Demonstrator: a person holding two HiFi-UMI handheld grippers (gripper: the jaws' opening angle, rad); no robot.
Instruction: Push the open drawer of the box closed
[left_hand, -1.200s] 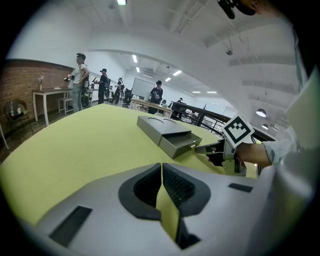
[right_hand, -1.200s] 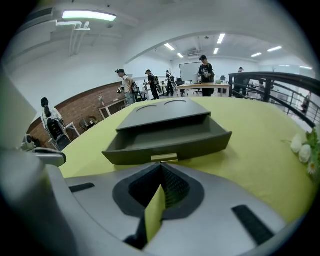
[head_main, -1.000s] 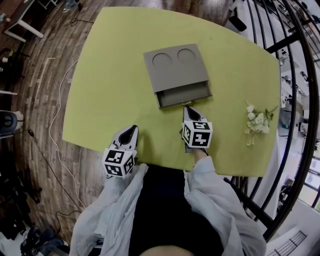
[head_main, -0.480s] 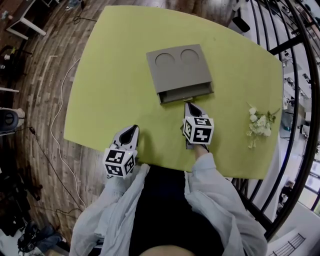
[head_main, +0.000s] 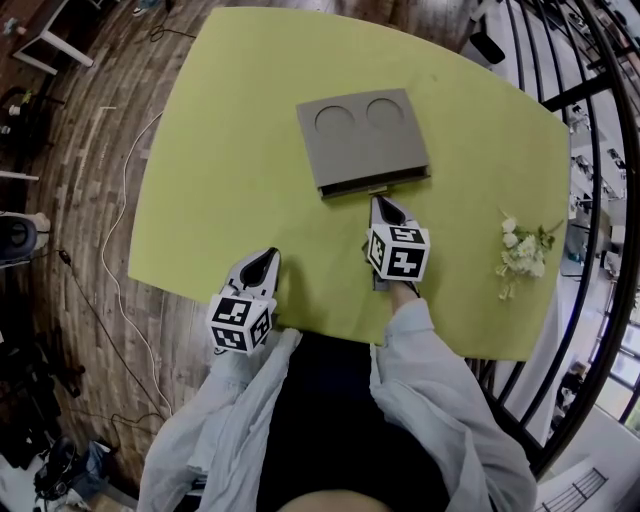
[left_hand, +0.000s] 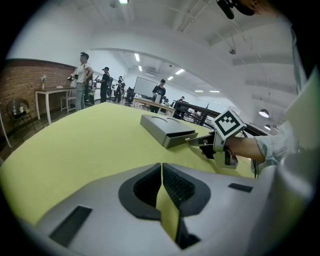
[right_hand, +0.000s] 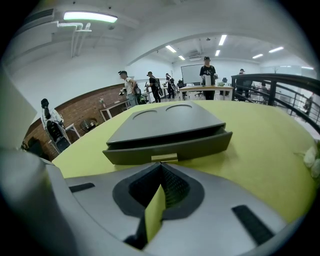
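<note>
A flat grey box (head_main: 362, 137) with two round dents in its lid lies on the yellow-green table (head_main: 230, 150). Its drawer (head_main: 375, 186) faces me and sticks out only by a narrow strip. My right gripper (head_main: 379, 203) is shut, its tip against the small tab in the middle of the drawer front. The right gripper view shows the drawer front (right_hand: 200, 145) just ahead of that gripper (right_hand: 161, 166), with a dark gap under the lid. My left gripper (head_main: 262, 262) is shut on nothing and rests near the table's front edge, well left of the box (left_hand: 162, 127).
A sprig of white flowers (head_main: 520, 245) lies on the table to the right of my right gripper. A black railing (head_main: 590, 150) runs past the table's right side. People stand at tables far off in the room (left_hand: 82, 70).
The drawer has slid into the box, from well open to almost flush. My right gripper has moved forward with it. The left gripper has stayed put.
</note>
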